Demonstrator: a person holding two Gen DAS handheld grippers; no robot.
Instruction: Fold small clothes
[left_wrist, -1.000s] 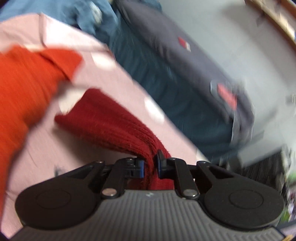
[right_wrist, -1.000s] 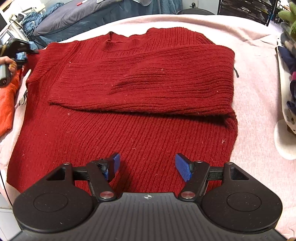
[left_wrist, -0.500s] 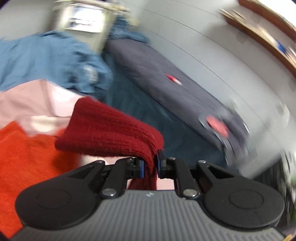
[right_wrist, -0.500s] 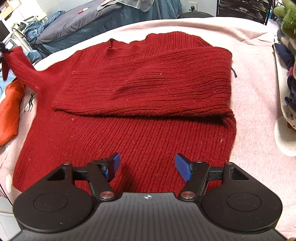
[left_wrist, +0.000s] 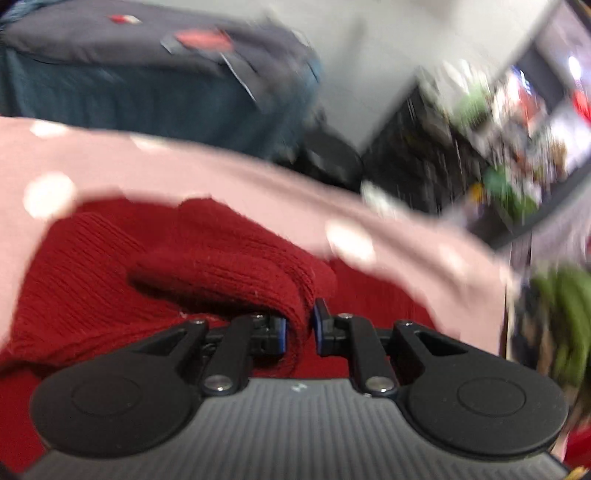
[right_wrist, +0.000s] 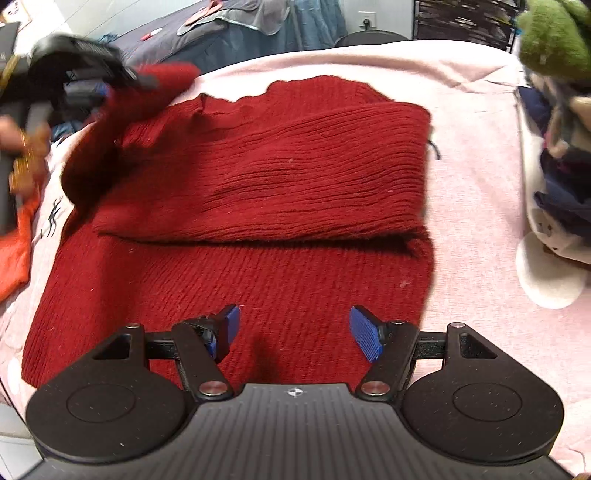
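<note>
A dark red knit sweater (right_wrist: 258, 229) lies flat on the pink bedspread (right_wrist: 476, 206), its right sleeve folded across the chest. My left gripper (left_wrist: 300, 328) is shut on the cuff of the left sleeve (left_wrist: 236, 273) and holds it lifted over the sweater's body; it also shows in the right wrist view (right_wrist: 125, 79) at the upper left, with the sleeve (right_wrist: 110, 122) hanging from it. My right gripper (right_wrist: 293, 330) is open and empty, hovering just above the sweater's lower hem area.
An orange garment (right_wrist: 13, 254) lies at the left edge of the bed. A pile of clothes with a green plush piece (right_wrist: 554, 40) sits at the right. A dark blue bed (left_wrist: 147, 74) and a black rack (left_wrist: 424, 147) stand beyond.
My left gripper has swung the red sleeve from out at the left up and inward over the sweater. My right gripper has held still, open.
</note>
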